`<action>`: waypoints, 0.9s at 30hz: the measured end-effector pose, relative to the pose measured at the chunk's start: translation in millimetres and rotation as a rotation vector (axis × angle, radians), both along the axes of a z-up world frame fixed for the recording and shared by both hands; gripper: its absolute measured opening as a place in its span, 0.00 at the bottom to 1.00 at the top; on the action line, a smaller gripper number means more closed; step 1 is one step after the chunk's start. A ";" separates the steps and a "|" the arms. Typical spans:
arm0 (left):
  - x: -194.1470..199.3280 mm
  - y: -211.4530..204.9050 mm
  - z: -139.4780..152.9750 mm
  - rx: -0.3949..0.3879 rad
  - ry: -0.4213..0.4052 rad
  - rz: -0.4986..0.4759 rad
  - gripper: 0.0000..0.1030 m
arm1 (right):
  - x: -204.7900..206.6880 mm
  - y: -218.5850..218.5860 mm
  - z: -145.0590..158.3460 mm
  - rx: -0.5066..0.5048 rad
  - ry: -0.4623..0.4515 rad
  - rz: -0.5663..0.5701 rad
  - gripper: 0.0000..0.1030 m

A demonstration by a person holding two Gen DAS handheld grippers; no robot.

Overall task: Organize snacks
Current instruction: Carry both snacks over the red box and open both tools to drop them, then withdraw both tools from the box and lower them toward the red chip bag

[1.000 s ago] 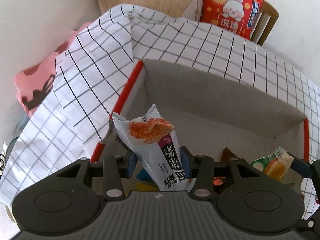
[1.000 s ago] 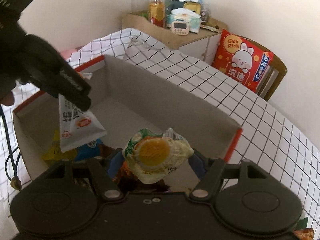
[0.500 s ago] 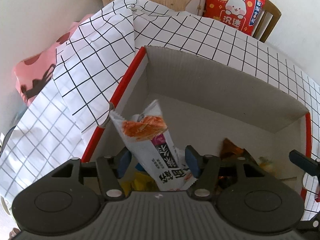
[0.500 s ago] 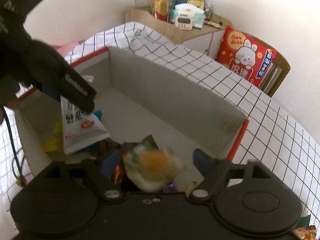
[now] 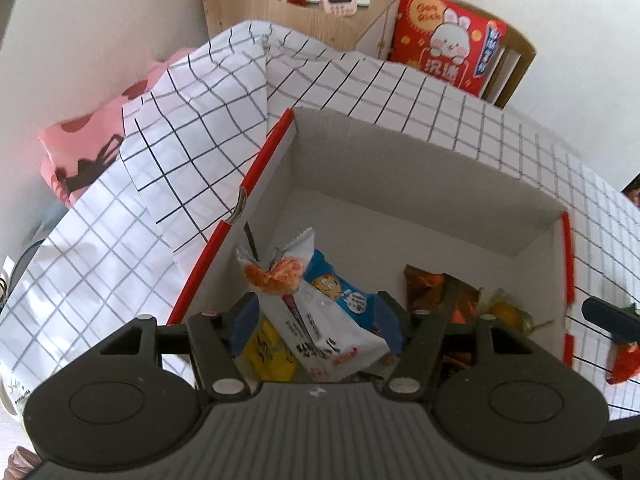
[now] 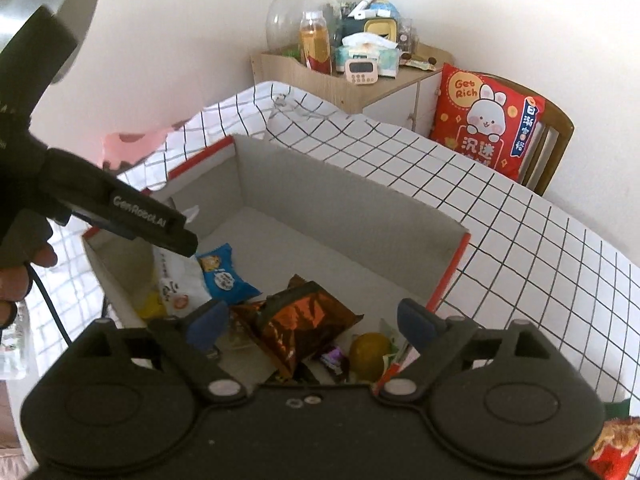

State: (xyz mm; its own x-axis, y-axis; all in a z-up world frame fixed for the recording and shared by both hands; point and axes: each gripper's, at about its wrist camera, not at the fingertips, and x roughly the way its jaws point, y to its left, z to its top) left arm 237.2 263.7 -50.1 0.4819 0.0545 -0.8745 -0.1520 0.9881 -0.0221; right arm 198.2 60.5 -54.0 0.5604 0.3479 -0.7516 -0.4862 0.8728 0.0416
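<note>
A red-edged cardboard box (image 5: pixel 420 168) (image 6: pixel 344 200) sits on the checked tablecloth. My left gripper (image 5: pixel 316 316) is open above its near left corner. The white snack packet (image 5: pixel 312 312) lies loose in the box between the spread fingers, on a blue cookie packet (image 5: pixel 344 292) and a yellow packet (image 5: pixel 268 352). My right gripper (image 6: pixel 310 316) is open and empty over the box. Below it lie a brown foil bag (image 6: pixel 296 320), the green-yellow snack packet (image 6: pixel 370 354) and the white packet (image 6: pixel 176 280). The left gripper (image 6: pixel 120 212) shows at the left of the right wrist view.
A wooden cabinet (image 6: pixel 352 76) with bottles and a timer stands behind the table. A red rabbit cushion (image 6: pixel 486 120) leans on a chair at the back right. A red snack bag (image 6: pixel 612 444) lies outside the box at the right. Pink cloth (image 5: pixel 80 152) lies left.
Both grippers opened. The white packet dropped from my left gripper into the box. The green-yellow packet dropped from my right gripper into the box's near right corner.
</note>
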 end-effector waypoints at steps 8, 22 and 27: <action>-39.5 -20.5 29.2 -0.015 -0.110 -0.025 0.61 | -24.3 -24.4 23.9 0.077 -0.025 -0.026 0.93; -103.7 -101.6 55.9 0.028 -0.307 -0.167 0.70 | -70.3 -94.8 52.3 0.183 -0.080 -0.120 0.99; -119.7 -139.4 57.0 0.037 -0.360 -0.250 0.71 | -82.2 -131.3 54.4 0.180 -0.100 -0.177 0.99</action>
